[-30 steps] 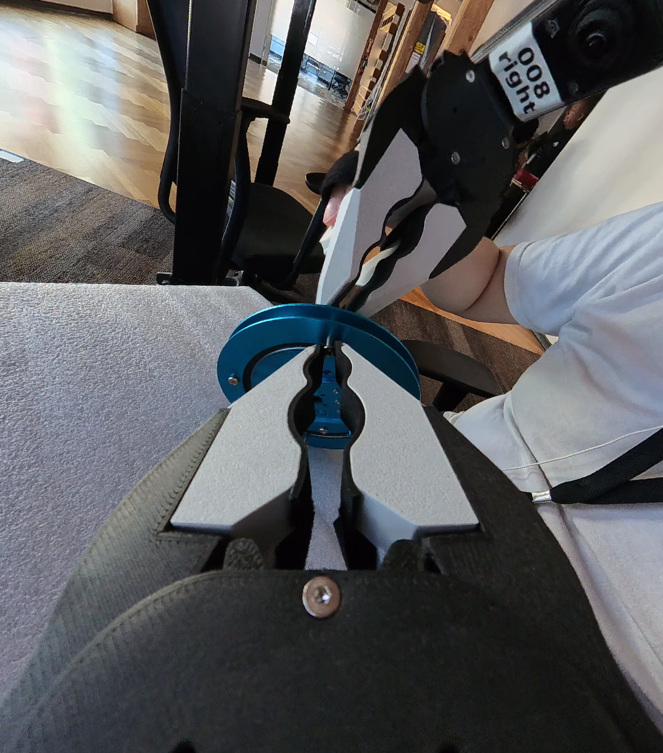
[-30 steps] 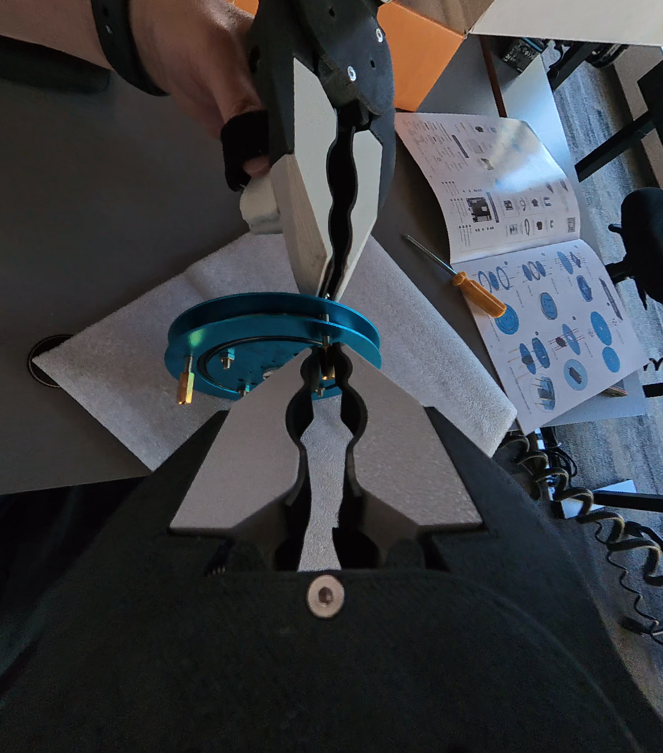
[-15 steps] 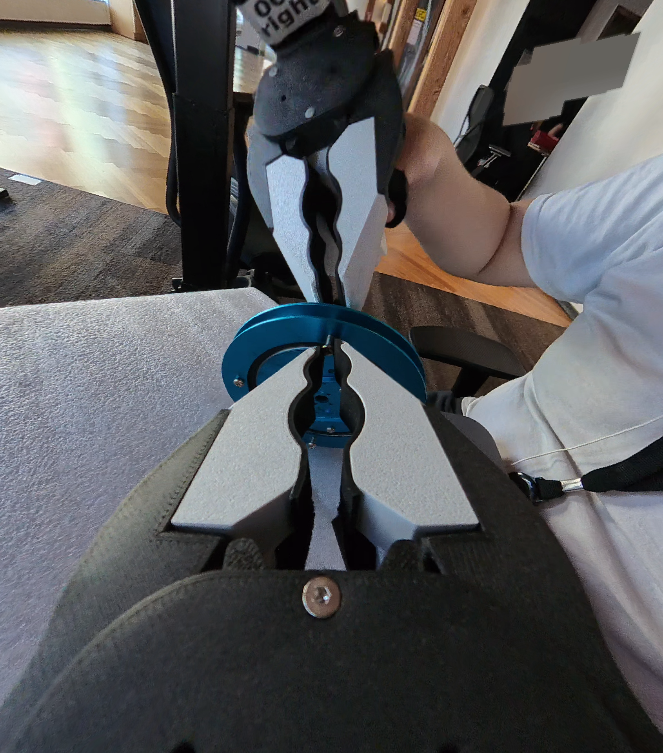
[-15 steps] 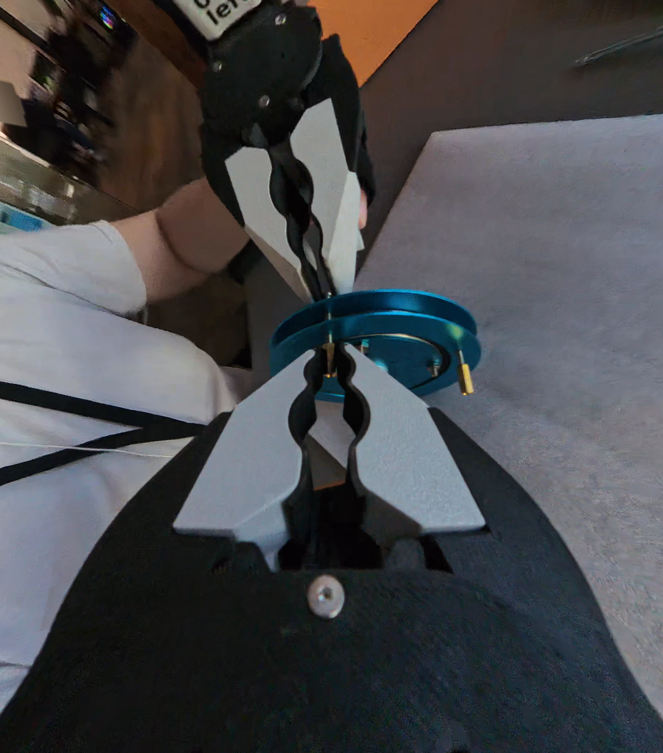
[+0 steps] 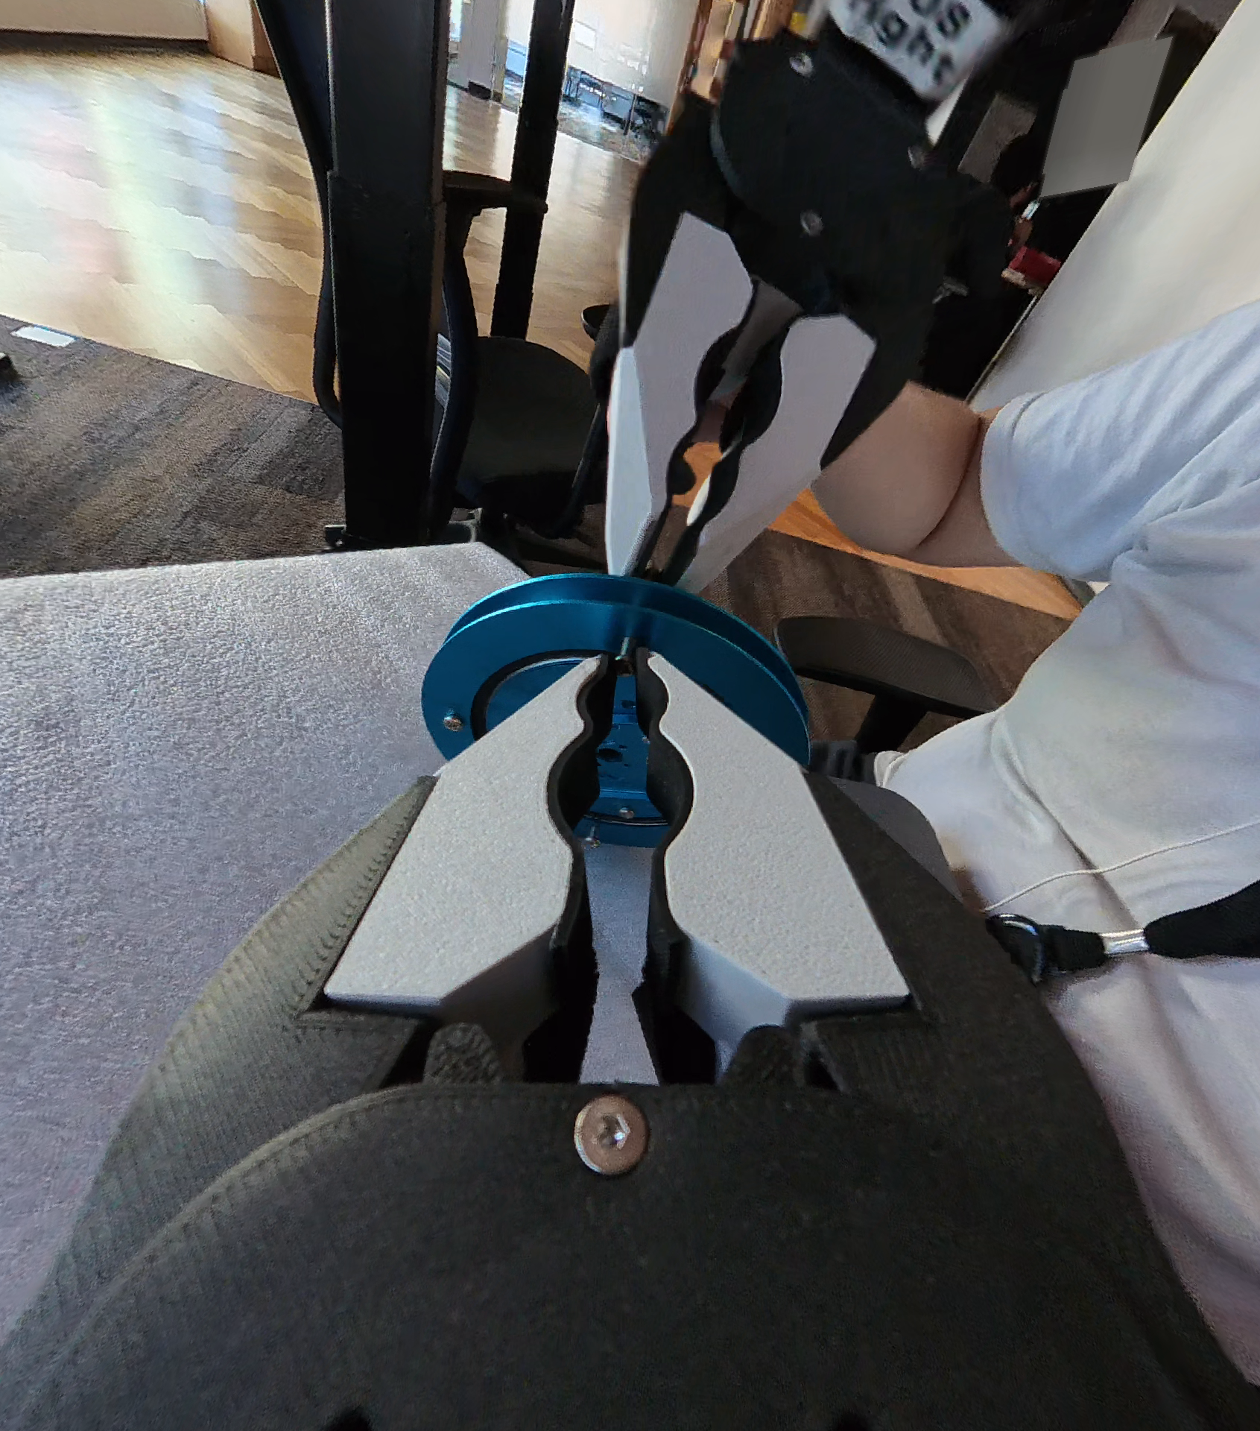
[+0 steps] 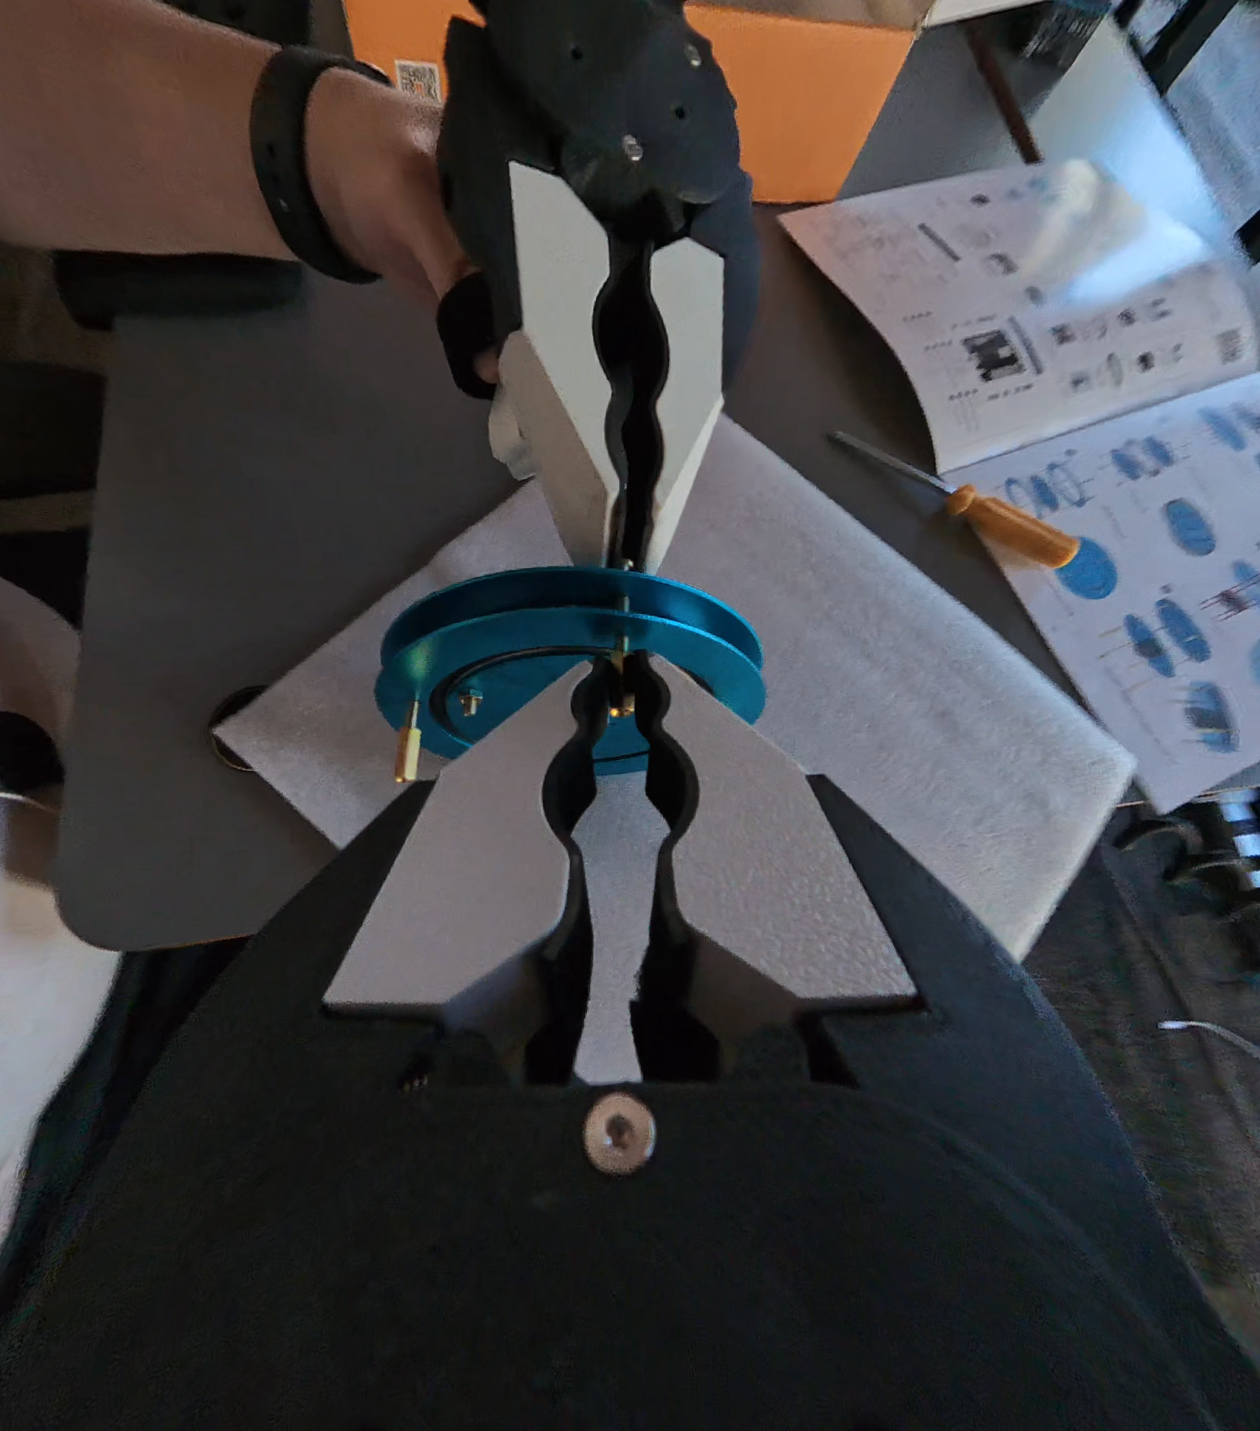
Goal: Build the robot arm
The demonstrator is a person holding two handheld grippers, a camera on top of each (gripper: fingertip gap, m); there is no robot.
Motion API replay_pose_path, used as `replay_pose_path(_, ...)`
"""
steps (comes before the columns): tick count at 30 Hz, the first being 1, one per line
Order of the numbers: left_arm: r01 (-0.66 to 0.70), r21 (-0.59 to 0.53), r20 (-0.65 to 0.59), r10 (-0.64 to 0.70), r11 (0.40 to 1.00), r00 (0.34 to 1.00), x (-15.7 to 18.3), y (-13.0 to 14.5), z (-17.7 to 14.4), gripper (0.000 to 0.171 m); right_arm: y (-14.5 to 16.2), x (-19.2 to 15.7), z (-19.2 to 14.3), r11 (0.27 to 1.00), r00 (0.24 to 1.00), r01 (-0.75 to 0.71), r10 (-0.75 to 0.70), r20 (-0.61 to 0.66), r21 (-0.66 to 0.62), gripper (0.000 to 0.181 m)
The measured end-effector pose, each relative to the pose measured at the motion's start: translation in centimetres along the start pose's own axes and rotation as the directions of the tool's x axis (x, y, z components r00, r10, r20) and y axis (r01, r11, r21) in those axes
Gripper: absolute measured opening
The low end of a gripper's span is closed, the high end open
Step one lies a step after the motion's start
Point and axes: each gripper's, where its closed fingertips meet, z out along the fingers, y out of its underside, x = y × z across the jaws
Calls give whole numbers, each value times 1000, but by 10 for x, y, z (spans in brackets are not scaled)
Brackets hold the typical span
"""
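since half a second ago the right gripper (image 5: 661,573) has swung round and now comes down on the blue disc pair (image 5: 615,619) at a slant from the upper right, and the right wrist view again looks down at the desk.

left gripper (image 5: 623,658) has its fingers nearly closed, pinching a thin post at the rim of the discs. right gripper, in its own view (image 6: 620,658), is also almost closed on a brass post between the two discs, opposite the left gripper (image 6: 630,561). the discs are held in the air above a white foam sheet (image 6: 882,658) on the grey desk (image 6: 263,503). a second brass post (image 6: 407,739) sticks out at the left rim.

on the desk lie an orange screwdriver (image 6: 998,519) and an open booklet (image 6: 1153,464), with an orange box (image 6: 804,101) behind.
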Motion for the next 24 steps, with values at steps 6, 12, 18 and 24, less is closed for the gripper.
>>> replay_pose_path(6, -58, -19, 18, 58, 998, 998, 3, 0, 3, 4, 0, -9, -4, 745, 628, -653, 635, 449, -140, 4)
replay_pose_path(12, -32, -16, 26, 33, 999, 999, 0, 0, 1, 4, -1, -3, -1, 919, 878, -392, 363, 313, 36, 12)
replay_pose_path(18, 22, -6, 28, -22, 1000, 999, -5, 0, -3, 4, -4, 10, -9, 982, 984, 153, -141, -111, 111, 26)
replay_pose_path(24, 59, 11, 2, -59, 998, 998, -5, 0, -2, 4, 2, 10, -3, 961, 943, 275, -263, -206, 35, 19)
